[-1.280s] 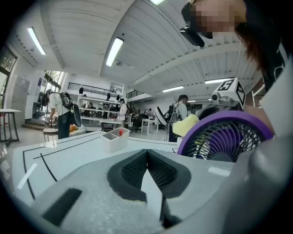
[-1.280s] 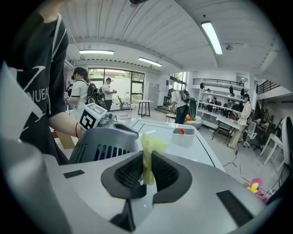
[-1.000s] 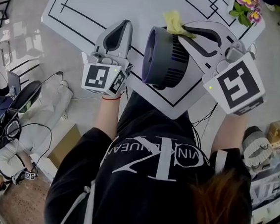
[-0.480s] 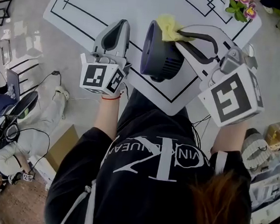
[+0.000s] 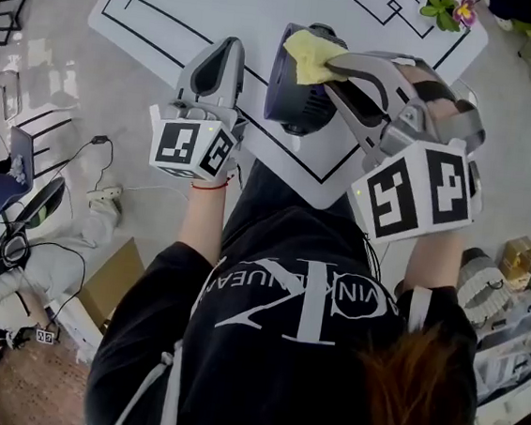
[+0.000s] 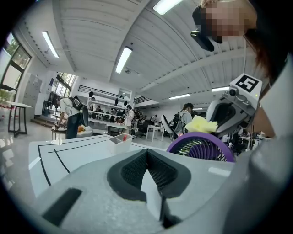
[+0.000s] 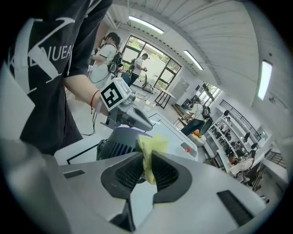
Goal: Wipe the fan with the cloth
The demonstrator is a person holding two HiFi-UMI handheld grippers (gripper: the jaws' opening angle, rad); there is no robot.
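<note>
The head camera looked steeply down on the fan [image 5: 291, 101]; both gripper cameras faced it closely from opposite sides.

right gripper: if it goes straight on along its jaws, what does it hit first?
Most likely the fan: its body sits right beyond the yellow cloth pinched in the right gripper. Whether the cloth already touches it is unclear.

- The right hand-held gripper [image 5: 330, 65] is pinching a yellow cloth [image 5: 312, 54] and holding it against the top of the fan [image 5: 292, 92].
- The fan (dark, with a purple rim) is standing on the white desk [image 5: 174, 4], near its front edge.
- The left hand-held gripper [image 5: 232, 45] is hovering just beside the fan, at its left, jaws lying together.
- Pink flowers [image 5: 446, 3] are standing at the desk's far corner.
</note>
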